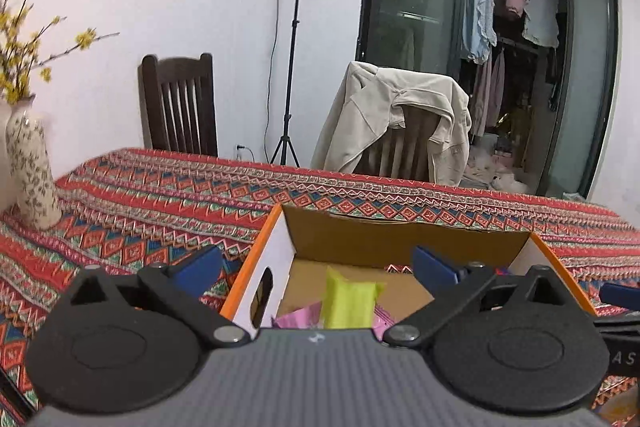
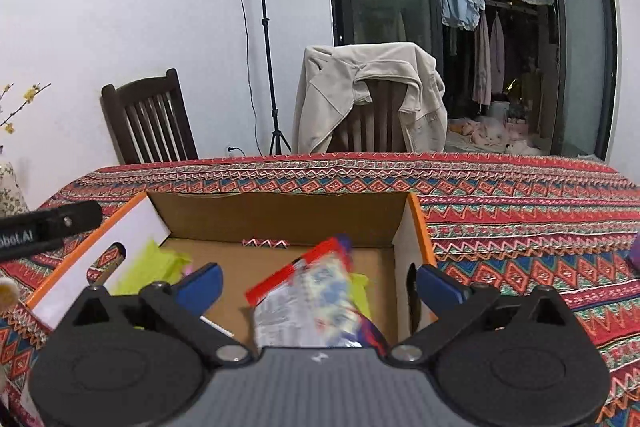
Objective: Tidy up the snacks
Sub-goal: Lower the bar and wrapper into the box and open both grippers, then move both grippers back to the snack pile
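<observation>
An open cardboard box with orange rims (image 1: 400, 239) (image 2: 280, 211) sits on the patterned tablecloth. In the left wrist view a lime-green snack pack (image 1: 349, 303) and pink packs (image 1: 298, 317) lie inside it. My left gripper (image 1: 316, 269) is open and empty over the box's near left corner. In the right wrist view a red, white and blue snack bag (image 2: 316, 295) is blurred between the wide-open fingers of my right gripper (image 2: 320, 285), above the box floor, touching neither finger. Lime-green packs (image 2: 152, 267) lie at the box's left.
A flowered vase (image 1: 30, 171) with yellow blossoms stands at the table's left. Two chairs (image 2: 148, 119) stand behind the table, one draped with a beige jacket (image 2: 368, 95). A light stand (image 2: 264, 27) is by the wall. A purple item (image 2: 636, 251) lies at the right edge.
</observation>
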Tool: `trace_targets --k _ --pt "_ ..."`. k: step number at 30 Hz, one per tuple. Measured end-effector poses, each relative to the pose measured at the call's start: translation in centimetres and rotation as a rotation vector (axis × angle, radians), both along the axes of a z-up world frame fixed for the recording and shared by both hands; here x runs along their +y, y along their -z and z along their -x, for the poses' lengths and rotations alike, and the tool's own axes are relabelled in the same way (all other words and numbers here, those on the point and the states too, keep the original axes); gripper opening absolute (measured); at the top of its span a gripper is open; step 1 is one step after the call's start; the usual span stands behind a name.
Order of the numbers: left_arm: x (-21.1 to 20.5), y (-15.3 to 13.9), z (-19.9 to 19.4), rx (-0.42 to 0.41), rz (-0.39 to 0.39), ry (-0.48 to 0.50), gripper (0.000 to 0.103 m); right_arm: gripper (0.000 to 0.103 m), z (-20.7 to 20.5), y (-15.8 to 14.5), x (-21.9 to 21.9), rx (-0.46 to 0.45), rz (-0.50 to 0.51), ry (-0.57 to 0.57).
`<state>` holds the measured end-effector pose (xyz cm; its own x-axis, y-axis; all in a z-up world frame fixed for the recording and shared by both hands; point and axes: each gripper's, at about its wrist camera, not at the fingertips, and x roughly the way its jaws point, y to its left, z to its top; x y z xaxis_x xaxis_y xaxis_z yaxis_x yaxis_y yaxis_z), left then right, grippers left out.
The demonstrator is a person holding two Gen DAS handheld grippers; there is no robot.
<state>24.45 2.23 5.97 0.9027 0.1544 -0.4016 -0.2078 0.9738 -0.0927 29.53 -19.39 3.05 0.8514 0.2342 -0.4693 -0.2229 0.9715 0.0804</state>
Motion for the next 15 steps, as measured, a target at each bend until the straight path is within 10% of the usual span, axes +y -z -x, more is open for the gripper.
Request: trace_targets --k 15 --pt "1.1 -1.1 8.2 -0.06 0.018 0.042 0.103 0.103 9.0 -1.5 -0.4 -0.083 -0.006 -0.102"
